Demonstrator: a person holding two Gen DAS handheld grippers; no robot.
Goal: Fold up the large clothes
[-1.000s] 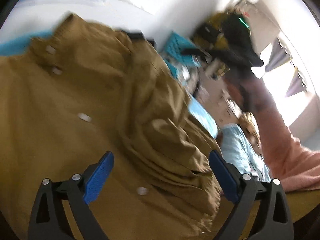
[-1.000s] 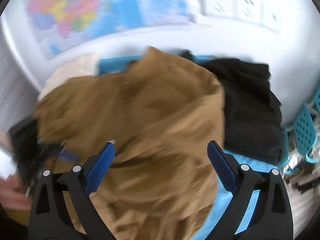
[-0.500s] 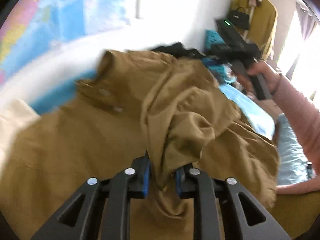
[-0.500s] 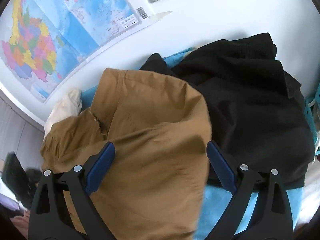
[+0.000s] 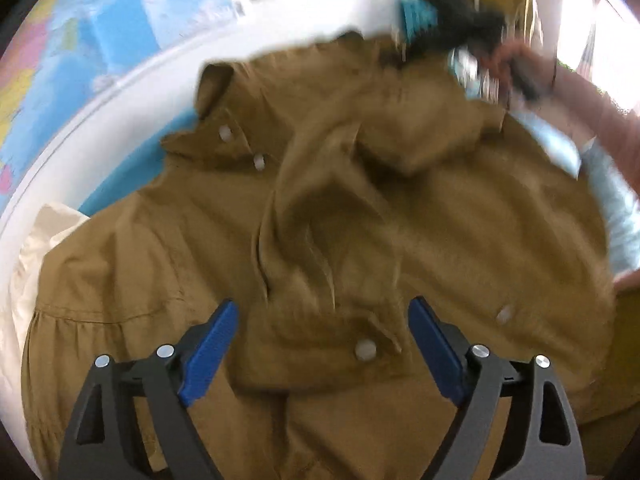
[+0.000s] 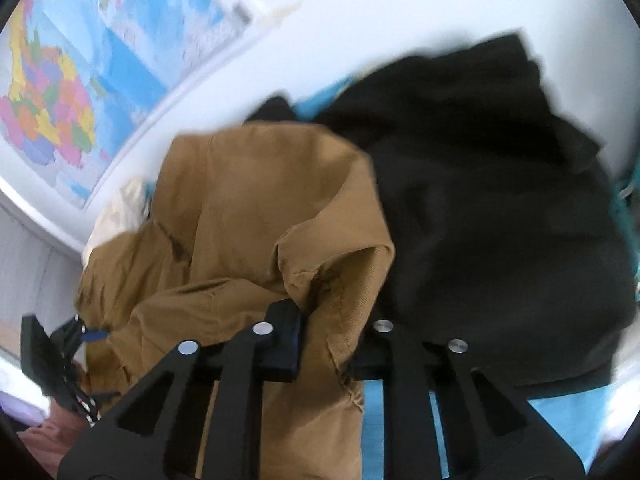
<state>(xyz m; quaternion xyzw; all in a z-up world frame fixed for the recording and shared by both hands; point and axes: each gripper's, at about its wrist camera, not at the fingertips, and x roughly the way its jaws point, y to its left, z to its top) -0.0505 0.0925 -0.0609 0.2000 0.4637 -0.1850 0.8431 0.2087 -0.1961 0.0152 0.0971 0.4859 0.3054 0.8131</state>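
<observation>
A blue sheet is covering the surface, which is sitting against a white wall with a coloured map pinned to it. A black garment is lying heaped at the right of the surface, and a cream cloth is showing at the left edge. The tan shirt is sprawling across the sheet between them, front up, its collar toward the wall, pale buttons dotting the placket, and a thick ridge of gathered cloth is running down its middle. The left gripper is hanging over the lower part of the shirt with its blue pads wide apart and opening, nothing pinched between them. The right gripper is closing, its fingers nearly together with a fold of the shirt's edge between them; the blur makes it hard to be sure, but the fold seems clamped. A pink sleeve is reaching in from the right.
</observation>
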